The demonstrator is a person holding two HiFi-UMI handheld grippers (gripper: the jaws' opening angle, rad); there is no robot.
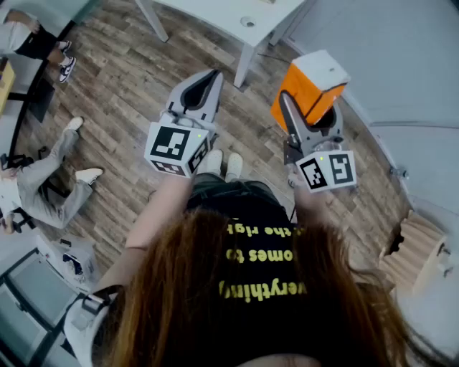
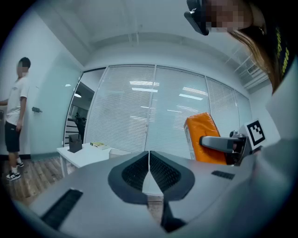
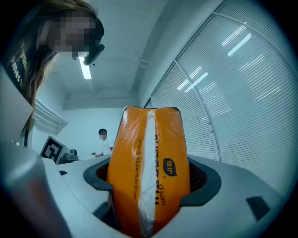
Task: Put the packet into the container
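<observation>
upper right of head view: orange packet (image 1: 310, 86) clamped across its width in your right gripper (image 1: 313, 115), jaws spread wide, pads pressing both sides. you hold it upright, clear of floor, likely for carrying. left gripper (image 1: 213, 79), mid-frame, jaws together, nothing between, likely spare. container not in view. beneath you, wood floor (image 1: 129, 79); white table (image 1: 237, 18) at top edge; blinds (image 2: 130, 111) along glass wall.

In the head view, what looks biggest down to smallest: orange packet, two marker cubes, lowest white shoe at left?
1. Orange packet
2. left marker cube and right marker cube, about alike
3. white shoe, farther off
</observation>
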